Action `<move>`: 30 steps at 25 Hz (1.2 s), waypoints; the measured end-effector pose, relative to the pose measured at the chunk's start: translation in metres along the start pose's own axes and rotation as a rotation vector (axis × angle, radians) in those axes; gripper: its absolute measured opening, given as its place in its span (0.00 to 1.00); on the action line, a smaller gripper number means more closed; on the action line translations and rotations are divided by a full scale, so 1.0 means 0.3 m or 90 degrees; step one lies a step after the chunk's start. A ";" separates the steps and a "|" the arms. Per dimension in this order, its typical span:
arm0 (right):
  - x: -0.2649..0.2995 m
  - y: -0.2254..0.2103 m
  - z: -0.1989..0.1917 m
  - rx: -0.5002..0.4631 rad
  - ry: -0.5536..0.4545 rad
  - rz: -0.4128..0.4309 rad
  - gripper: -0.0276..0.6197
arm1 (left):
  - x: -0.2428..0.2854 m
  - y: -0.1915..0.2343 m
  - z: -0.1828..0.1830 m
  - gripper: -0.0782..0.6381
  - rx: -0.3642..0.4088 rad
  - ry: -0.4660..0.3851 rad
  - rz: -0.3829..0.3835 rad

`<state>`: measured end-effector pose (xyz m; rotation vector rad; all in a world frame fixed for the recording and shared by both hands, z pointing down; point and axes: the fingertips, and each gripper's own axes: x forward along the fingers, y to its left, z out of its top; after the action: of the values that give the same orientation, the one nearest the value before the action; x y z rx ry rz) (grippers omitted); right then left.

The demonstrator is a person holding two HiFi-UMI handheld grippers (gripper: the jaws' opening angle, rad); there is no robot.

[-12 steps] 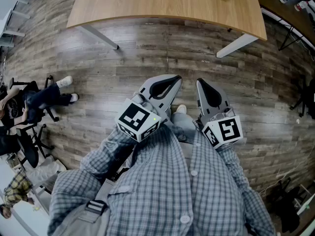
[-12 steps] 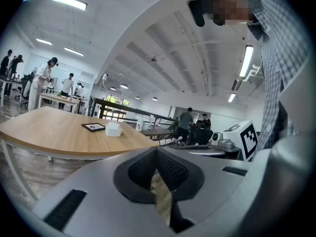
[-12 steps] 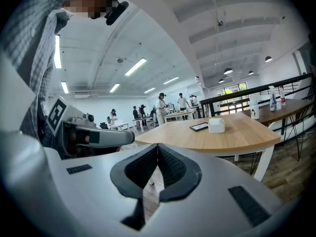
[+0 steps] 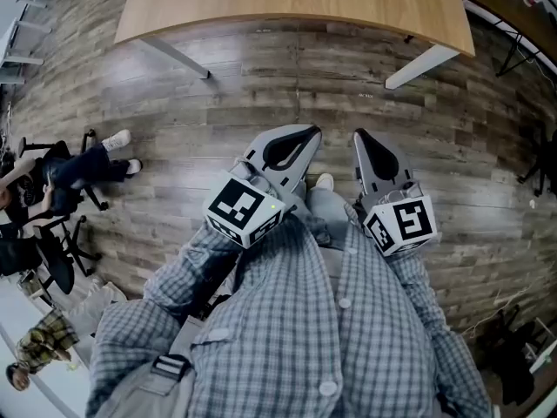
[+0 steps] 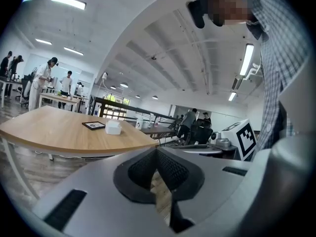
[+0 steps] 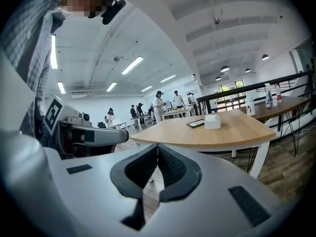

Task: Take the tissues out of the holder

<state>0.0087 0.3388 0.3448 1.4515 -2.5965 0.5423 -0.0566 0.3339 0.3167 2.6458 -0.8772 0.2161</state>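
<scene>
Wooden table (image 4: pixel 296 3) shifted upward, ribbed right tongs (image 6: pixel 157 145) closed

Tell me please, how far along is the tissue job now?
Nothing looks done: the small white box-shaped tissue holder sits on the light wooden table, some way ahead. In hand: nothing; the left claw and right claw are shut and empty. Still to do: approach, grip the tissues, pull them out.

Grey-brown wood-plank floor (image 4: pixel 261 68), light wooden table (image 4: pixel 296 3) on white legs (image 4: pixel 420 66), long ceiling strip lights (image 6: pixel 131 64), black railing (image 6: pixel 256 87).
</scene>
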 end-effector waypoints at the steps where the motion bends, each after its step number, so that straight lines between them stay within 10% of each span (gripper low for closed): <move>1: -0.004 -0.004 -0.001 0.005 0.001 -0.001 0.06 | 0.003 -0.003 -0.003 0.11 0.000 0.002 0.001; 30: -0.174 -0.087 -0.009 -0.012 0.017 0.009 0.06 | 0.020 -0.140 -0.051 0.11 -0.009 -0.016 0.081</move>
<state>0.0585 0.3693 0.3396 1.4117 -2.5864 0.5328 -0.0271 0.3675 0.3208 2.5871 -1.0516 0.2074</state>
